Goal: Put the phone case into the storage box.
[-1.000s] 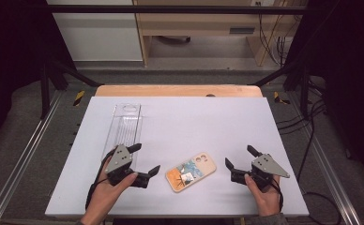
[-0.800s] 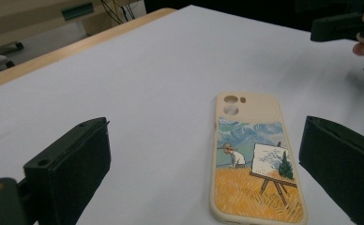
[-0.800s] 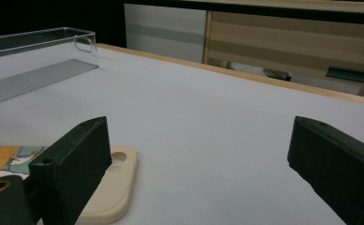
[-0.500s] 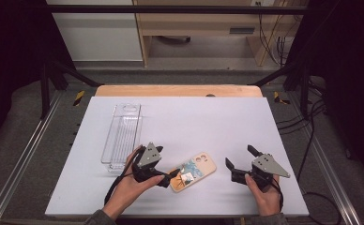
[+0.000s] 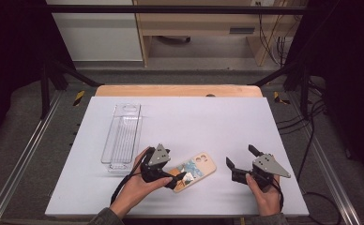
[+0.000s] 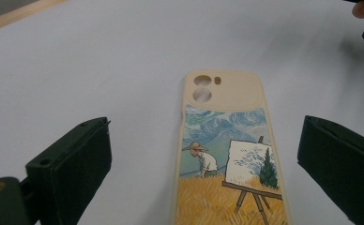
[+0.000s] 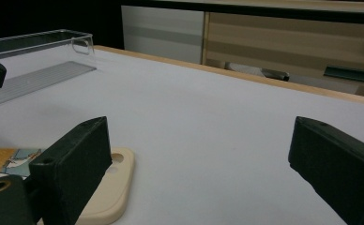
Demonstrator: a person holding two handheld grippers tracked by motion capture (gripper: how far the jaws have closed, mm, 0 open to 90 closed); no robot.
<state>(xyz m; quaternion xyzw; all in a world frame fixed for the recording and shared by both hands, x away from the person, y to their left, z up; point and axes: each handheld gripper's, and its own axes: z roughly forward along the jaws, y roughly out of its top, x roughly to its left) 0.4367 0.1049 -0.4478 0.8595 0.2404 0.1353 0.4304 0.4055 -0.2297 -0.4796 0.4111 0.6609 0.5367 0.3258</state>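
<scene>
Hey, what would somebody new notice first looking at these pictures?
Probably the cream phone case with its painted scene of a hatted painter at an easel, lying flat on the white table near the front edge. The left claw is open astride it, jaws either side. A clear plastic bin sits toward the table's left.

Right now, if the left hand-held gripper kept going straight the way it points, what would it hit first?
The phone case with the painter picture. The left hand-held gripper is open, a jaw on either side of the case, so it would probably slide along it rather than hit anything else.
</scene>
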